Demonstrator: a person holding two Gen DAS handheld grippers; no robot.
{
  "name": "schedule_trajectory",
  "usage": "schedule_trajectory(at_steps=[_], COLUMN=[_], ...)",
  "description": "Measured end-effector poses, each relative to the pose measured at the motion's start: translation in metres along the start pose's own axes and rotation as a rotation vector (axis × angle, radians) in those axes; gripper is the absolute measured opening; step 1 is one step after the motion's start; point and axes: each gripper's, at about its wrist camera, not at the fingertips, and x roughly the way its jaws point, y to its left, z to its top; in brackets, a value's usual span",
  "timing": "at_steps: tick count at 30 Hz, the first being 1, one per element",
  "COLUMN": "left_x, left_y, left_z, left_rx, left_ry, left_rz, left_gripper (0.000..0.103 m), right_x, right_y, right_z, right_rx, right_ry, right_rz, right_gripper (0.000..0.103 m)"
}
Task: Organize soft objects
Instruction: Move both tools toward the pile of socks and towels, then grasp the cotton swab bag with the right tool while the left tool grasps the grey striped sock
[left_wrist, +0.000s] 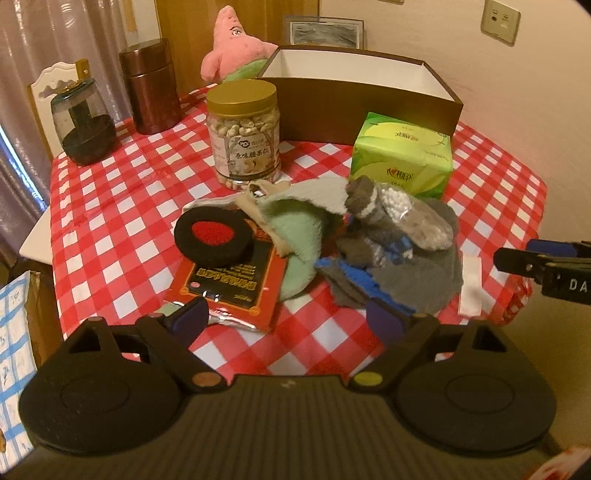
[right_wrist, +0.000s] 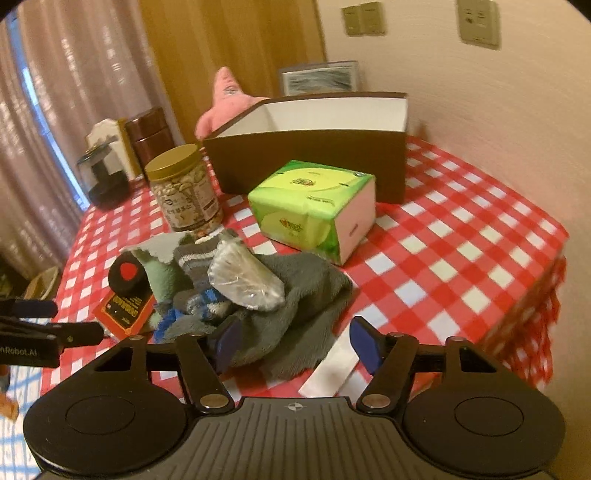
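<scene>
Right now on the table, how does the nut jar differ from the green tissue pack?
The nut jar is a tall, clear cylinder with a gold lid, and its contents show through; the green tissue pack is a low, box-shaped block in opaque printed wrap. The jar stands left of the brown box, the pack right in front of it. Both rest on the checked cloth behind the pile of fabrics.

Before you, a heap of soft items lies on the checked surface (left_wrist: 122, 192): a crumpled grey towel (right_wrist: 306, 291), a pale green cloth (left_wrist: 295, 229) folded over, grey striped socks (left_wrist: 364, 201) with blue trim, and a clear bag of white beads (right_wrist: 243, 277) resting on top. Behind it, the brown box (left_wrist: 369, 99) stands open, white inside.
</scene>
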Motion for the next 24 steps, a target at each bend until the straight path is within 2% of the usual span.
schedule_trajectory(at_steps=[6,14,24], left_x=[0.002,0.009,0.034], left_y=[-0.021,-0.041,-0.039], left_z=[0.006,0.012,0.027], left_rx=[-0.027,-0.039,-0.041], left_ry=[-0.003,0.005,0.040], left_rz=[0.040,0.027,0.001], left_gripper=[0.088,0.083,0.074], right_x=[0.009,0.026,0.054], right_y=[-0.014,-0.010,0.013], right_z=[0.007,0.011,0.014], right_rx=[-0.055,-0.120,-0.256], right_ry=[0.001,0.022,0.042], right_rz=[0.081,0.147,0.140], right_gripper=[0.064,0.058,0.055])
